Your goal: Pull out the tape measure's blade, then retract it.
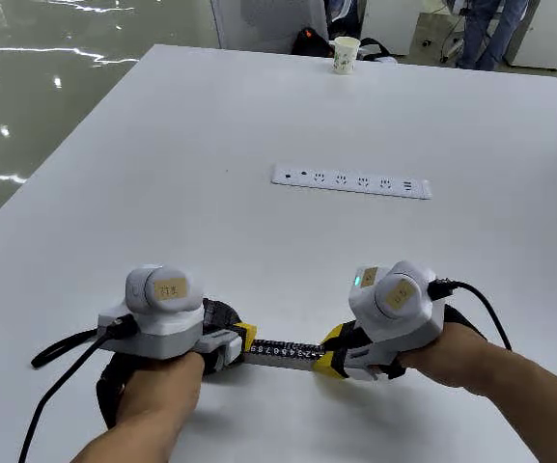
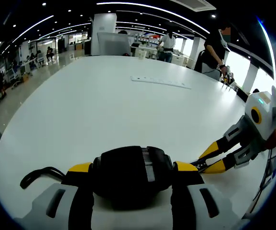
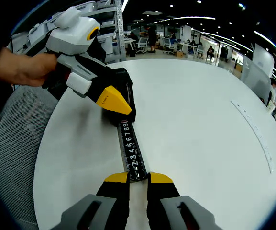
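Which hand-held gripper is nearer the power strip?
Right. The right hand-held gripper, pinching the black blade, is in front of the long white power strip; the left hand-held gripper, clamping the black tape measure, is further left.

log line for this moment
left gripper: shut on tape measure case | right gripper: shut on blade tip | blade partly out

I look across a broad white table (image 1: 210,125), a power strip (image 1: 351,181) at mid-surface and a paper cup (image 1: 346,54) near its far edge. A glossy floor (image 1: 37,87) reflects light; strip lights (image 2: 147,7) line the office ceiling.
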`<act>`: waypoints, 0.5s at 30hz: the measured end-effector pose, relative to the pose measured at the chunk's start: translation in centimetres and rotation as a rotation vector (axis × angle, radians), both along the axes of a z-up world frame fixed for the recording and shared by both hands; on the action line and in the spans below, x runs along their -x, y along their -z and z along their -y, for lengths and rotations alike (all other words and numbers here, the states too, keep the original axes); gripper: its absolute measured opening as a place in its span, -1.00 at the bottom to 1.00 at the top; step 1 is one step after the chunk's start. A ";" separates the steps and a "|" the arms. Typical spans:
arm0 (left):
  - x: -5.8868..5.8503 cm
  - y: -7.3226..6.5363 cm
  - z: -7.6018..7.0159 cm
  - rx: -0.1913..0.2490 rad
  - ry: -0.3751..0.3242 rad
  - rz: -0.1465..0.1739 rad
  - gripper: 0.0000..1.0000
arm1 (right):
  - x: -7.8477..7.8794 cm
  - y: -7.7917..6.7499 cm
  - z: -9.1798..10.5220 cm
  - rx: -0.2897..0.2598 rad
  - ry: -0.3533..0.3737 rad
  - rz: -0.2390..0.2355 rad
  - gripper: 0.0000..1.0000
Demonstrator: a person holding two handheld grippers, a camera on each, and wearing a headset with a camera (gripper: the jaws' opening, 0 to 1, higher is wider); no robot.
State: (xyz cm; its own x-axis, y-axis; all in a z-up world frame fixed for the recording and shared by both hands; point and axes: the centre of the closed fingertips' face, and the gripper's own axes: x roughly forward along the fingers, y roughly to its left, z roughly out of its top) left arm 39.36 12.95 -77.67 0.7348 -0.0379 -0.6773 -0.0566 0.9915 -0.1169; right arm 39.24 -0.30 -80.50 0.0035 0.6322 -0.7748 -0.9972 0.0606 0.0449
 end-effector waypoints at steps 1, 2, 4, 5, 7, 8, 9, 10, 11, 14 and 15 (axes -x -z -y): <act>0.0 0.0 0.0 0.001 -0.001 0.000 0.21 | 0.0 0.0 -0.1 0.000 -0.001 0.003 -0.81; 0.0 0.0 0.0 0.001 -0.001 0.000 0.21 | 0.0 0.0 -0.2 -0.001 -0.002 0.004 -0.81; 0.0 0.0 0.0 0.002 -0.002 -0.001 0.21 | 0.0 0.0 -0.4 -0.001 -0.005 0.006 -0.81; 0.0 0.0 0.0 0.003 -0.002 -0.001 0.21 | 0.0 0.0 -0.4 -0.002 -0.006 0.006 -0.81; 0.0 0.0 0.0 0.005 -0.002 -0.001 0.22 | 0.1 0.0 -0.6 -0.005 -0.007 0.005 -0.81; 0.1 0.0 0.0 0.007 -0.002 -0.001 0.22 | 0.1 0.0 -0.8 -0.007 -0.008 0.004 -0.81; 0.1 0.0 0.0 0.007 -0.002 -0.001 0.21 | 0.1 0.0 -0.9 -0.009 -0.007 0.002 -0.81; 0.1 0.0 0.0 0.007 -0.003 -0.002 0.22 | 0.2 0.0 -0.9 -0.009 -0.009 0.004 -0.81; 0.1 0.0 -0.1 0.009 -0.003 -0.002 0.22 | 0.2 -0.1 -1.1 -0.010 -0.012 0.006 -0.81; 0.1 0.0 -0.1 0.013 -0.004 -0.002 0.22 | 0.2 -0.1 -1.4 -0.014 -0.014 0.004 -0.81; 0.1 0.0 -0.1 0.014 -0.004 -0.002 0.22 | 0.2 -0.1 -1.5 -0.016 -0.014 0.002 -0.81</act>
State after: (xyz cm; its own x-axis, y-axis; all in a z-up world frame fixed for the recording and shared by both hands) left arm 39.30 13.01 -77.65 0.7335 -0.0448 -0.6782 -0.0606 0.9895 -0.1309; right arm 39.02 1.17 -80.39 -0.0037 0.6442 -0.7649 -0.9980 0.0456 0.0432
